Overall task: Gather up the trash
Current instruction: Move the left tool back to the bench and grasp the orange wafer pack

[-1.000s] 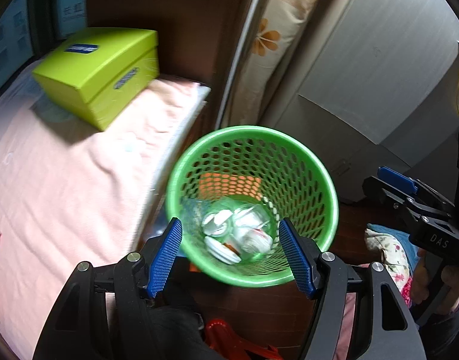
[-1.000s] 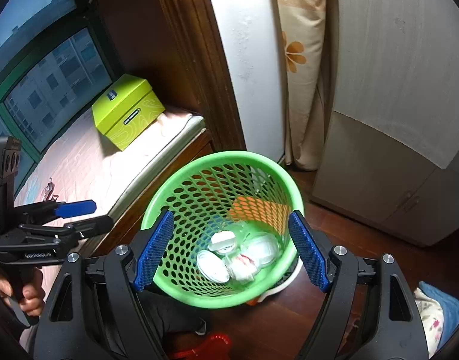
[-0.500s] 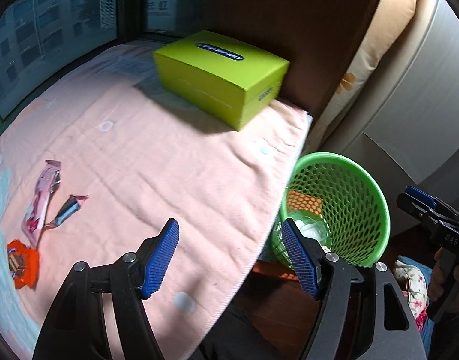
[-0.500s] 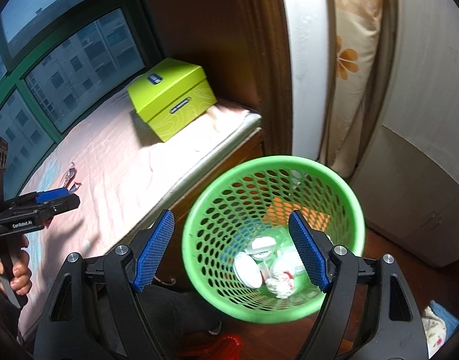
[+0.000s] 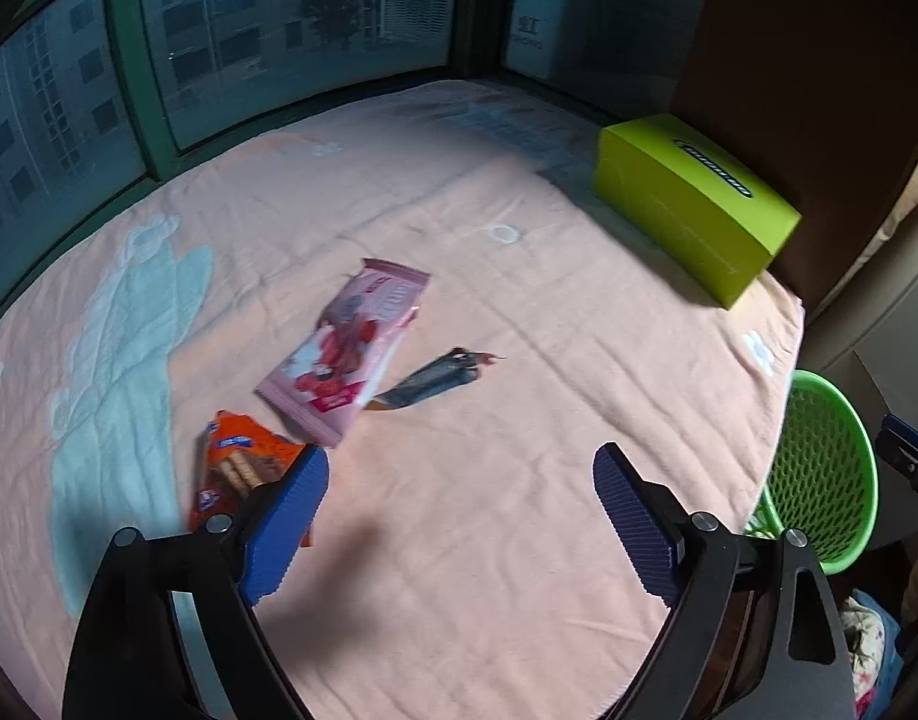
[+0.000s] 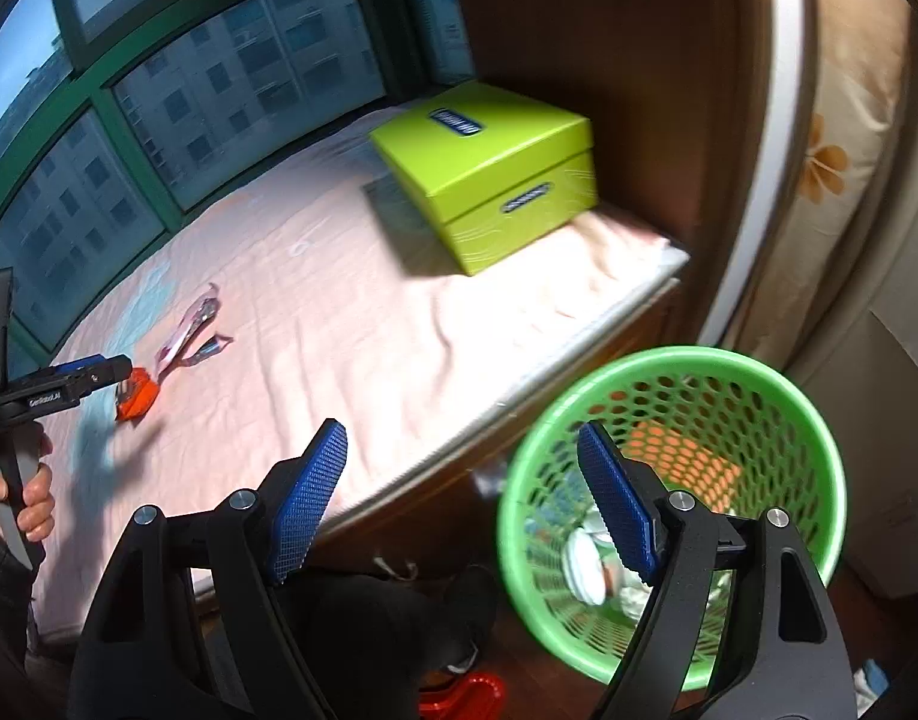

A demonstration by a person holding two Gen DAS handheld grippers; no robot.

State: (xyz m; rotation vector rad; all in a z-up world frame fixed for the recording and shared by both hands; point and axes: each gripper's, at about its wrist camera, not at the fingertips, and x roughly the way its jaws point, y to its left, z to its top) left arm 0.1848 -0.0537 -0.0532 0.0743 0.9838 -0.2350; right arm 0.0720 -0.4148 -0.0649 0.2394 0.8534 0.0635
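Three wrappers lie on the pink blanket (image 5: pixel 519 510): a pink snack pack (image 5: pixel 348 348), a small dark twisted wrapper (image 5: pixel 435 381) and an orange biscuit pack (image 5: pixel 234 468). My left gripper (image 5: pixel 459 510) hovers over the blanket just in front of them, its jaws opening and nothing between them; its left pad overlaps the orange pack. In the right wrist view my right gripper (image 6: pixel 465 507) stands open and empty above the bed's edge, beside the green mesh bin (image 6: pixel 759 384), which holds white cups and paper. The left gripper (image 6: pixel 78 381) shows there too, over the orange pack (image 6: pixel 138 399).
A lime-green box (image 5: pixel 693 210) sits at the blanket's far right corner by the brown wall. Windows (image 5: pixel 279 30) ring the far side. The bin (image 5: pixel 831 480) stands on the floor off the bed's right edge. A red object (image 6: pixel 465 699) lies on the wood floor.
My left gripper swung from over the bin leftward across the bed to the wrappers, and its jaws widened. My right gripper drifted left off the bin's centre toward the bed edge.
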